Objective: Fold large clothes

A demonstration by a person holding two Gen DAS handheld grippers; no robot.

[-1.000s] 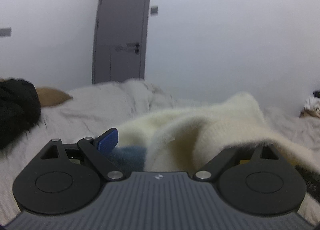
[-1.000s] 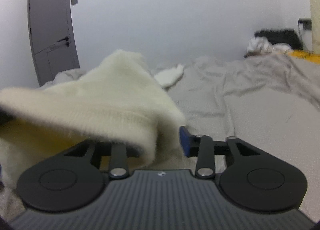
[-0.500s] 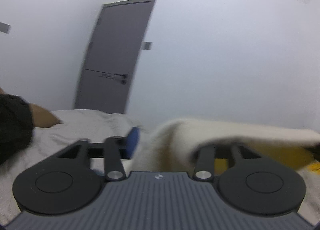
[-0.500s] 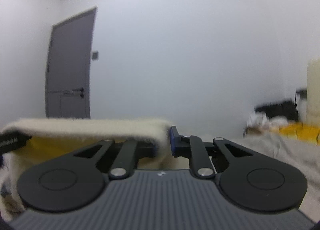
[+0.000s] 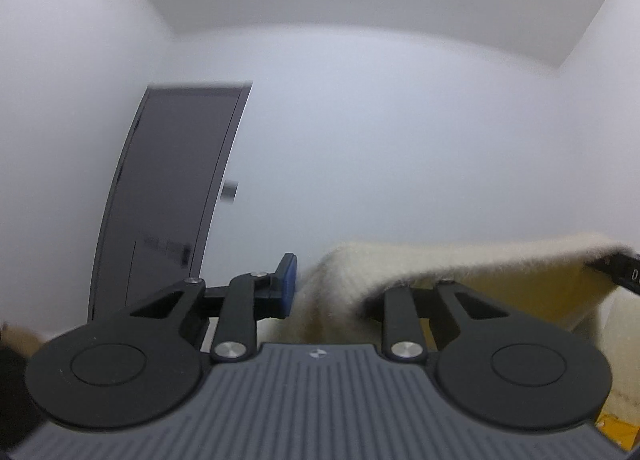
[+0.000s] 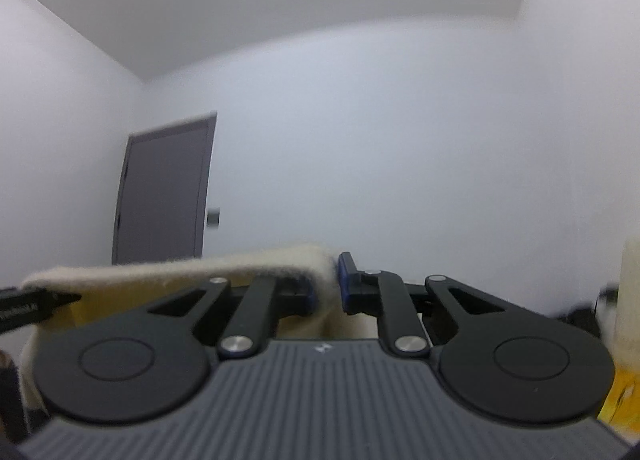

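A cream fuzzy garment (image 5: 460,256) with a yellow lining (image 5: 520,292) hangs stretched in the air between both grippers. My left gripper (image 5: 324,292) has its jaws closing on the garment's left end. Its blue pad (image 5: 289,284) touches the cloth, and the other finger is hidden under the fleece. In the right wrist view the garment (image 6: 180,270) runs off to the left. My right gripper (image 6: 327,288) is shut on that end, with the cloth pinched between its blue pads (image 6: 345,280). A black lettered part (image 6: 24,304) shows at the garment's far end.
A grey door (image 5: 168,200) stands in the white wall ahead, with a small switch (image 5: 229,192) beside it. The door (image 6: 164,188) also shows in the right wrist view. A cream roll (image 6: 630,288) and something yellow (image 6: 620,392) sit at the right edge.
Both grippers rose from the bed with the garment and tilted upward, so wall and ceiling now fill the views. Both pairs of jaws narrowed onto the garment's edge.
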